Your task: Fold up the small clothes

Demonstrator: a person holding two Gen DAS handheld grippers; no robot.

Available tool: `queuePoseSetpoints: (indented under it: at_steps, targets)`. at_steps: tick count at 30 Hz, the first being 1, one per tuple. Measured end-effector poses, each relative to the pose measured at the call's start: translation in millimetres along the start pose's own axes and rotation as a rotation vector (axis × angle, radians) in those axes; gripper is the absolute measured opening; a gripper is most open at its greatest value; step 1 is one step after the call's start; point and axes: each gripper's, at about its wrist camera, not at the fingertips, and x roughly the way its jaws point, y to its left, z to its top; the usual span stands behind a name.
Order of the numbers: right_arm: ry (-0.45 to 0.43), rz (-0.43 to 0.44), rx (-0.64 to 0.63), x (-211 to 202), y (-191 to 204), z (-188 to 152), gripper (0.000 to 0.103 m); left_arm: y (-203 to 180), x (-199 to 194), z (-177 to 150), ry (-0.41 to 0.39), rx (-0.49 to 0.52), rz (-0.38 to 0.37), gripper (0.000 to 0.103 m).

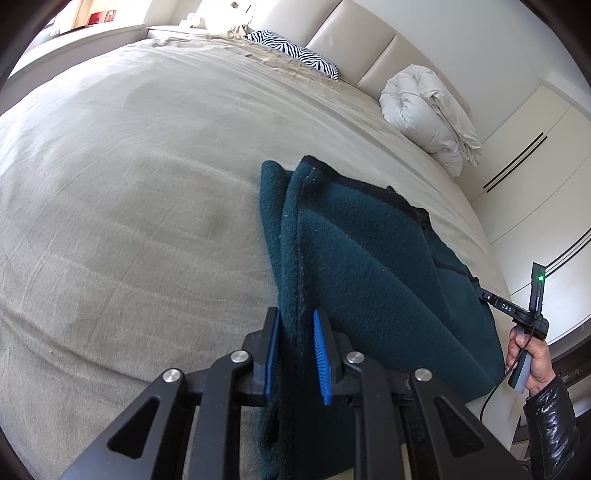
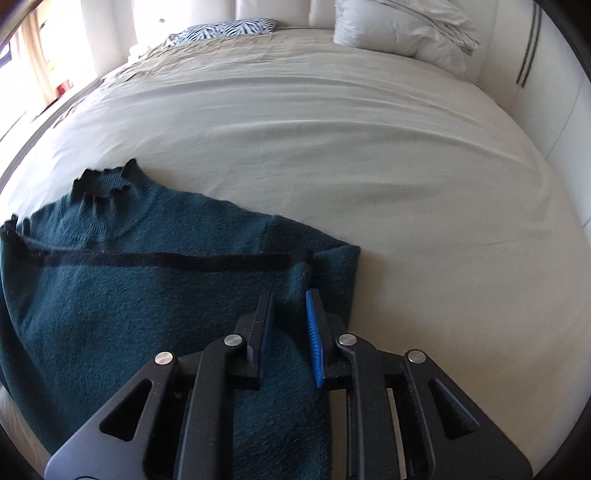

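Both jaws clenched on teal sweater edges: left gripper lifting one side, right gripper the sleeve end; collar pointing away across bed, body spanning between grips

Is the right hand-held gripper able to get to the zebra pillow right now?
Probably not as things stand. The right hand-held gripper is clamped on the green sweater at the near edge of the bed, and the zebra pillow lies far off by the headboard. Nothing blocks the way.
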Motion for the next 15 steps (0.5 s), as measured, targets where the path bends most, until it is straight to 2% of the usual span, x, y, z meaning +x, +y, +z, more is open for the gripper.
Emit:
queuePoseSetpoints:
  at_steps: [3, 9, 10, 11, 15]
  targets:
    - [0.014, -0.020, 0.003, 2.6, 0.5, 2.6, 0.017, 0.1, 1.2, -0.9, 0.000, -0.001, 0.000, 0.019]
    - [0.046, 0.030, 0.067, 13.6, -10.7, 11.6, 0.017, -0.9, 3.1, -1.0, 0.005, -0.001, -0.001, 0.020]
    - [0.042, 0.023, 0.052, 12.3, -9.5, 12.6, 0.016, -0.8, 3.1, -0.9, 0.006, 0.001, 0.000, 0.020]
    - [0.032, 0.010, 0.028, 8.8, -10.0, 9.5, 0.005, -1.3, 3.7, -1.2, 0.007, 0.005, 0.001, 0.020]
    - [-0.045, -0.047, -0.053, -7.7, 2.8, 11.2, 0.005, -5.3, 5.9, -4.1, 0.007, 0.023, 0.010, 0.019]
